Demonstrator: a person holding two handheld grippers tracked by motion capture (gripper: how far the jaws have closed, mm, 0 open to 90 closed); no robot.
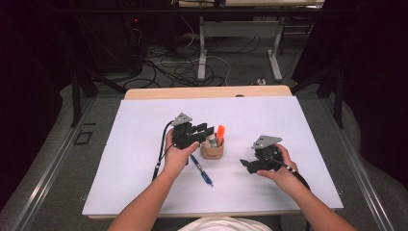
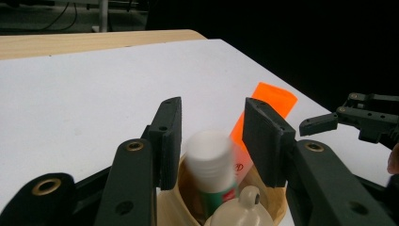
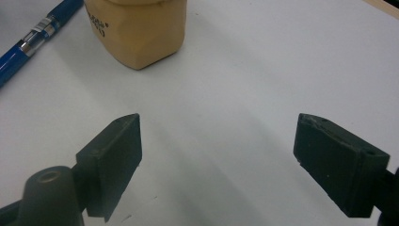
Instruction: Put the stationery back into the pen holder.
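A white-capped glue stick (image 2: 212, 169) stands upright in a small tan holder cup (image 1: 212, 150) mid-table, beside an orange marker (image 2: 268, 106) leaning away. The left gripper (image 2: 211, 129) straddles the stick's blurred cap, jaws parted, not touching. The right gripper (image 3: 217, 155) gapes wide over bare white tabletop (image 1: 298, 125). A blue pen (image 1: 201, 170) lies nearby.

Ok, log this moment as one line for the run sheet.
left gripper: open over glue stick in cup | right gripper: open, empty | blue pen: on table | orange marker: in cup
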